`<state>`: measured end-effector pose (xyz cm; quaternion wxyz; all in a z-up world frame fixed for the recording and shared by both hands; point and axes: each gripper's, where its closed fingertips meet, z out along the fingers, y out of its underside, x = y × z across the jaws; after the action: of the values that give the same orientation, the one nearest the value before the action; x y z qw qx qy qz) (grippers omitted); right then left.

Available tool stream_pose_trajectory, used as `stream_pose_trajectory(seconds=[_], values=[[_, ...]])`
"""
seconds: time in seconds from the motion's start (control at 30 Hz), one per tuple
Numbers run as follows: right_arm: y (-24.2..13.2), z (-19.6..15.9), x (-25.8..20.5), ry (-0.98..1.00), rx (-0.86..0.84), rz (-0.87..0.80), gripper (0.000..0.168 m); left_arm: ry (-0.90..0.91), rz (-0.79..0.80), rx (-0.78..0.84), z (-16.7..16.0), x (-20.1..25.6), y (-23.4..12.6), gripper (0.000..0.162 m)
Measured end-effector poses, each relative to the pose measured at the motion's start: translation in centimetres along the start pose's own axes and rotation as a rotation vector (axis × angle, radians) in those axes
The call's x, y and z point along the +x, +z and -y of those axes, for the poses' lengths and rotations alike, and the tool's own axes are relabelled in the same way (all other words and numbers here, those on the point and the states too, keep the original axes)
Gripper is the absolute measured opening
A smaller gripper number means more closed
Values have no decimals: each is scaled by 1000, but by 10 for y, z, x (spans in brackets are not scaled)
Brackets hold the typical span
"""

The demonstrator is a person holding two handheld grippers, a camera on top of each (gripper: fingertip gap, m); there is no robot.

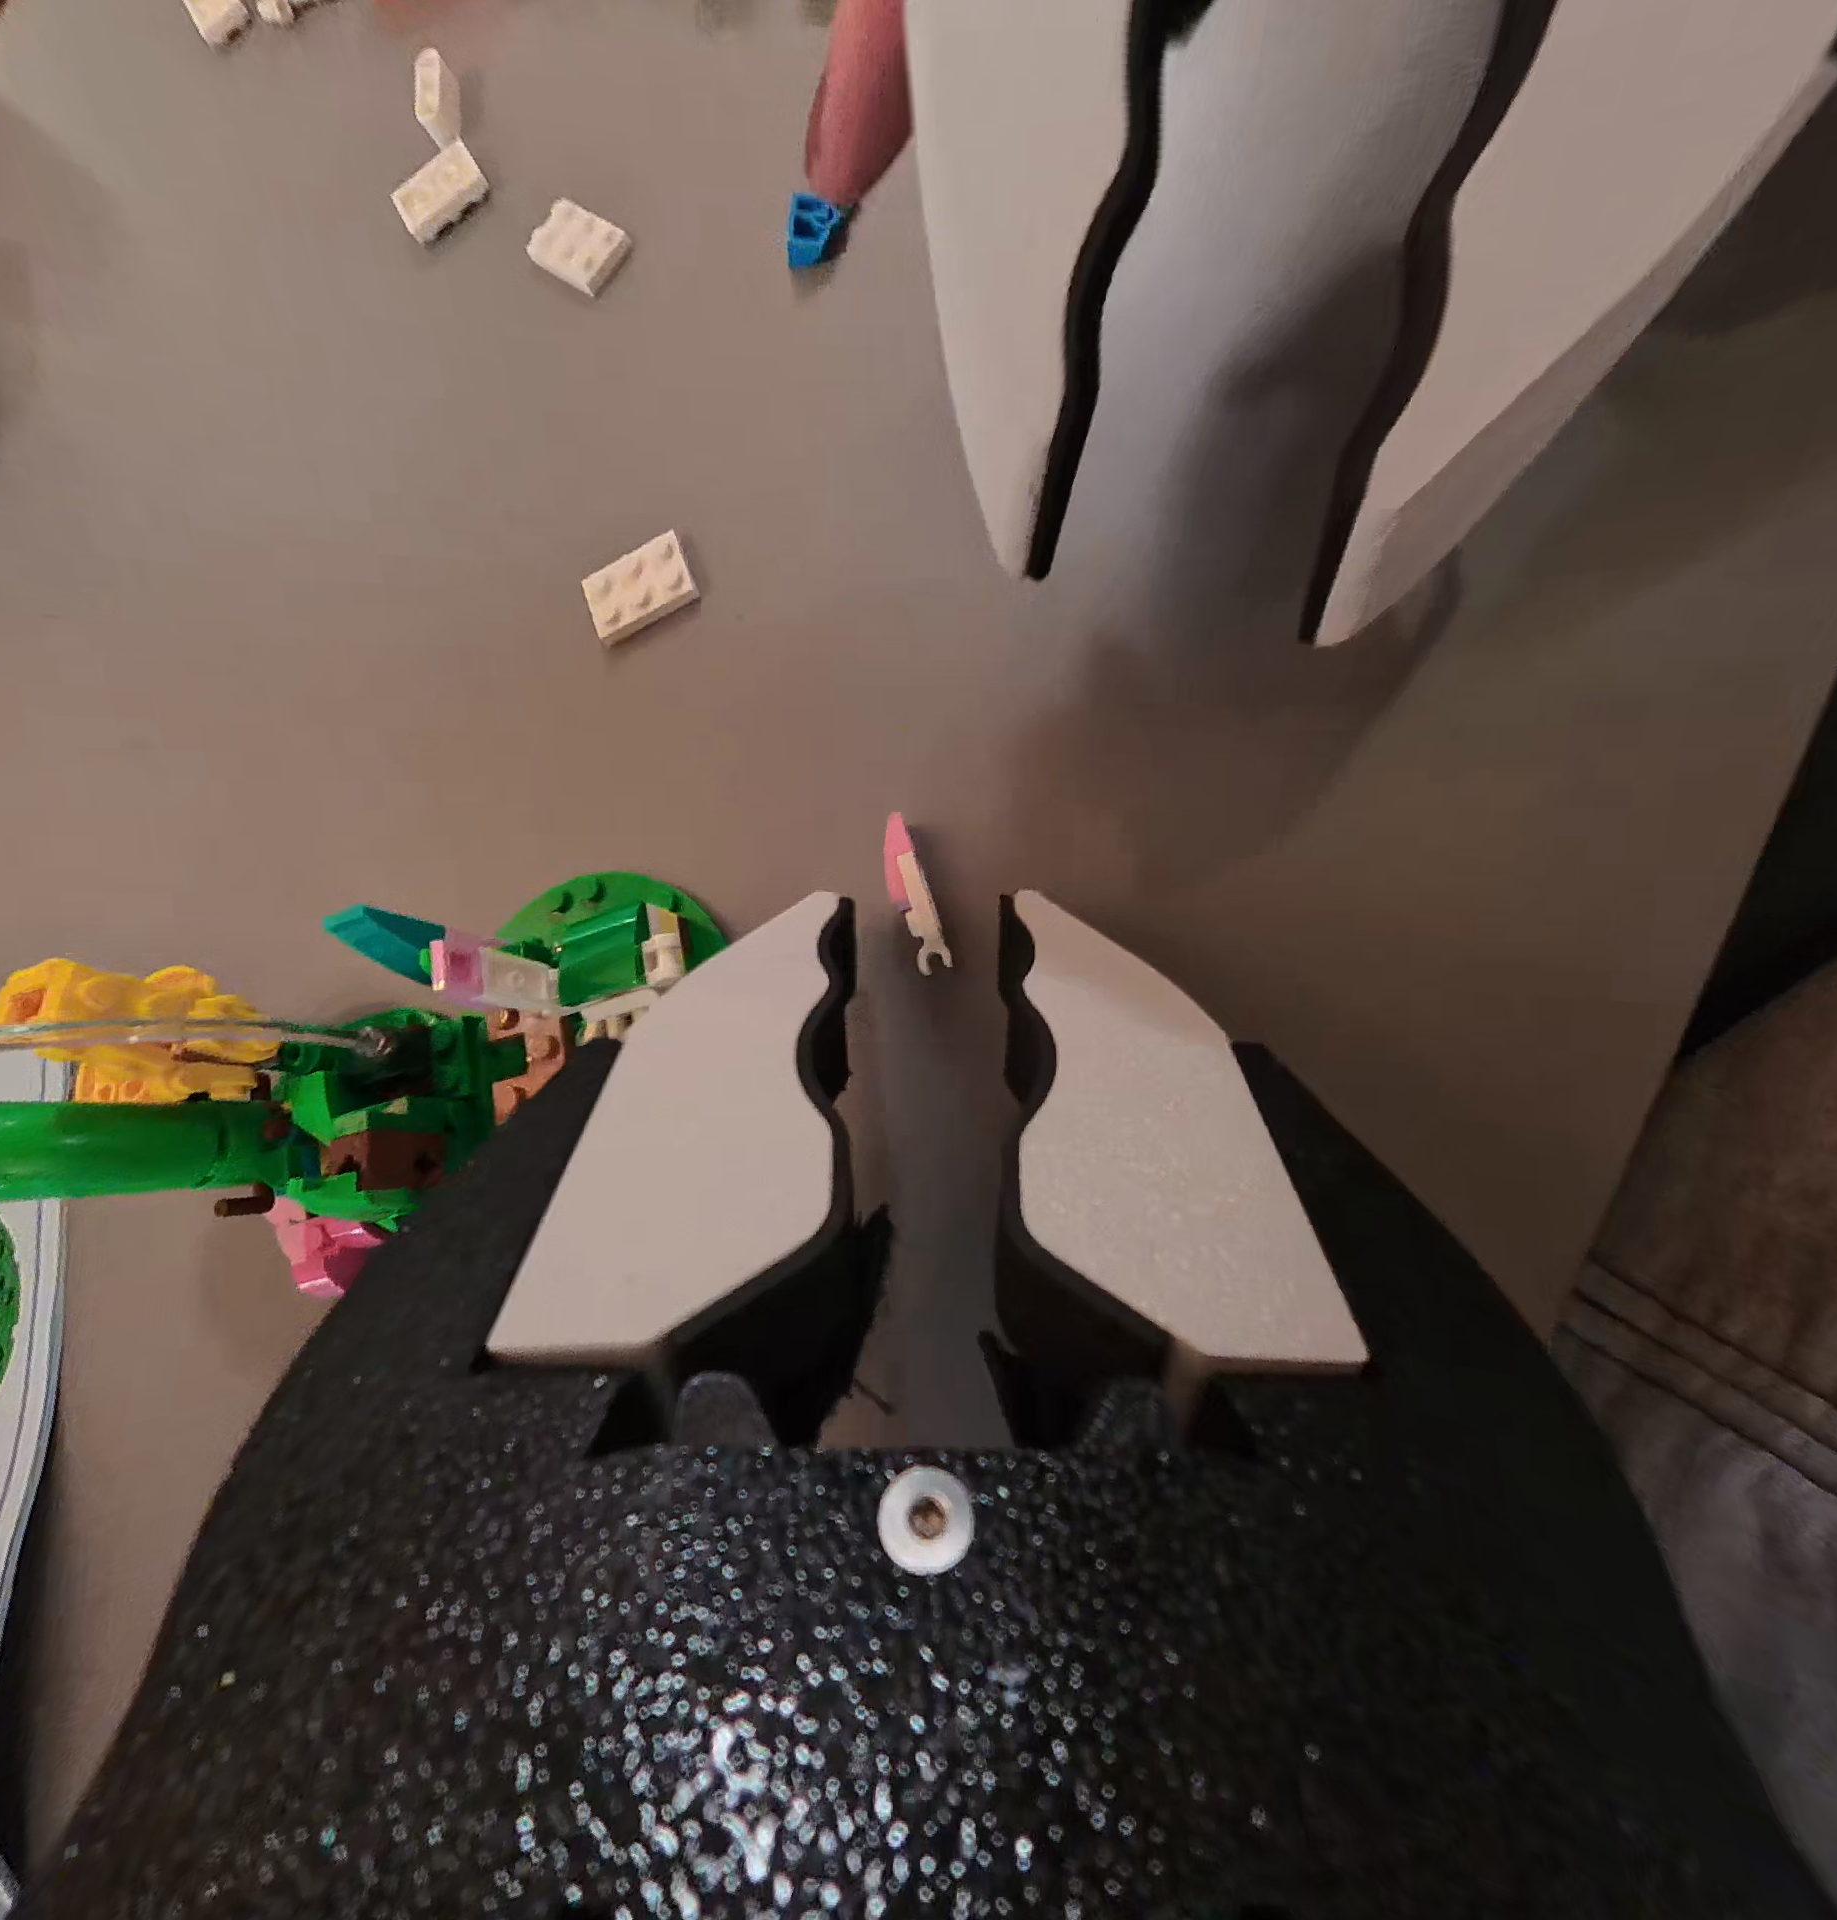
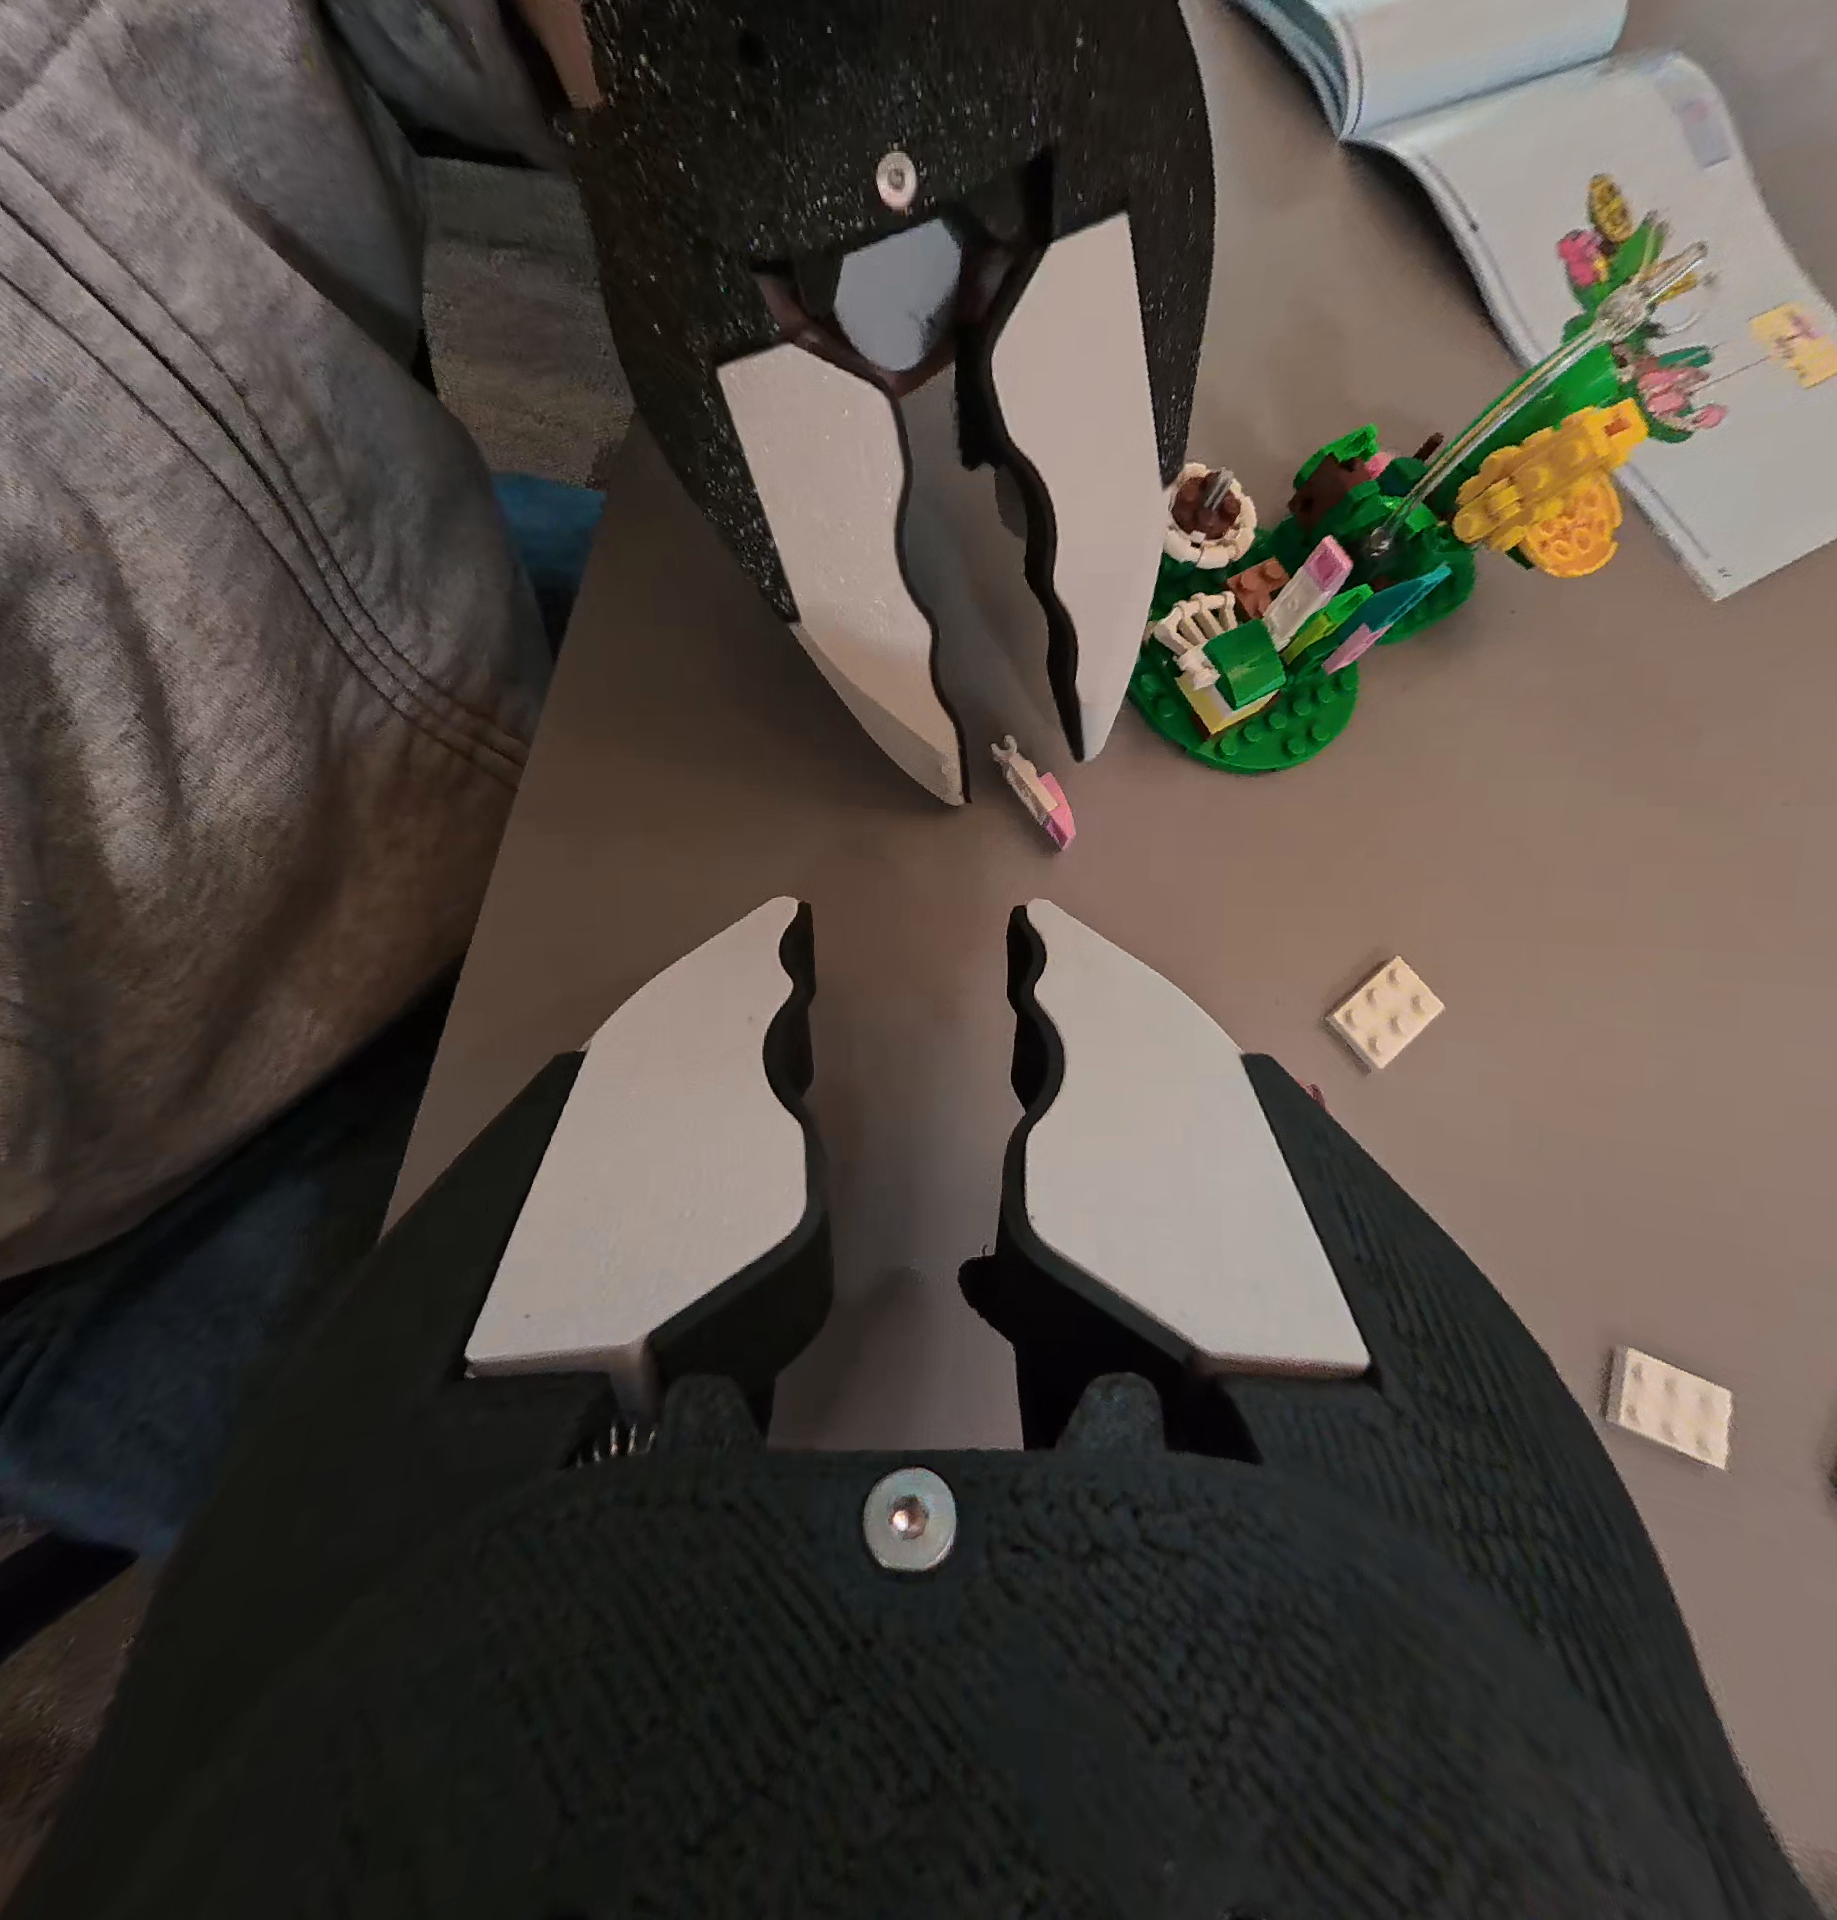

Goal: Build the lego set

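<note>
Bare worktop (image 2: 997,1039) between both spread, empty grippers (left (image 1: 926,906), right (image 2: 909,912)); pink-and-white piece (image 1: 912,891) lies just beyond the left gripper's tips.

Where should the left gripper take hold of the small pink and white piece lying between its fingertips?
Probably across the long flat sides of the pink and white piece, near its middle. It lies loose on the grey table, lengthwise between the open fingers of the left gripper, white clip end toward the gripper. Coming straight down from above looks best; avoid pinching the tiny clip.
</note>
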<state>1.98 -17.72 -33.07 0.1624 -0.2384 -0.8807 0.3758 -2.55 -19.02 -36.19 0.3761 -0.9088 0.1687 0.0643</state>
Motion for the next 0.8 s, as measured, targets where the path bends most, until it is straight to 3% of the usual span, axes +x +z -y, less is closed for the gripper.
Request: stream_pose_trajectory(seconds=[0.03,0.3,0.5,0.57,0.67,0.8], values=[[-2,0,0,-6,9,-13,34,-1,1,-3,0,0,0,24],[-9,9,-5,-88,61,-116,31,96,83,-44,-3,-4,1,4],[-10,17,-2,-209,66,-257,34,48,35,38,2,-7,-4,3],[-16,26,7,-317,92,-390,40,-44,-65,153,17,-2,-14,3],[-31,50,9,-535,159,-563,39,-239,-344,359,45,12,-41,3],[-38,72,-4,-763,139,-620,33,-508,-806,505,66,21,-85,3]])
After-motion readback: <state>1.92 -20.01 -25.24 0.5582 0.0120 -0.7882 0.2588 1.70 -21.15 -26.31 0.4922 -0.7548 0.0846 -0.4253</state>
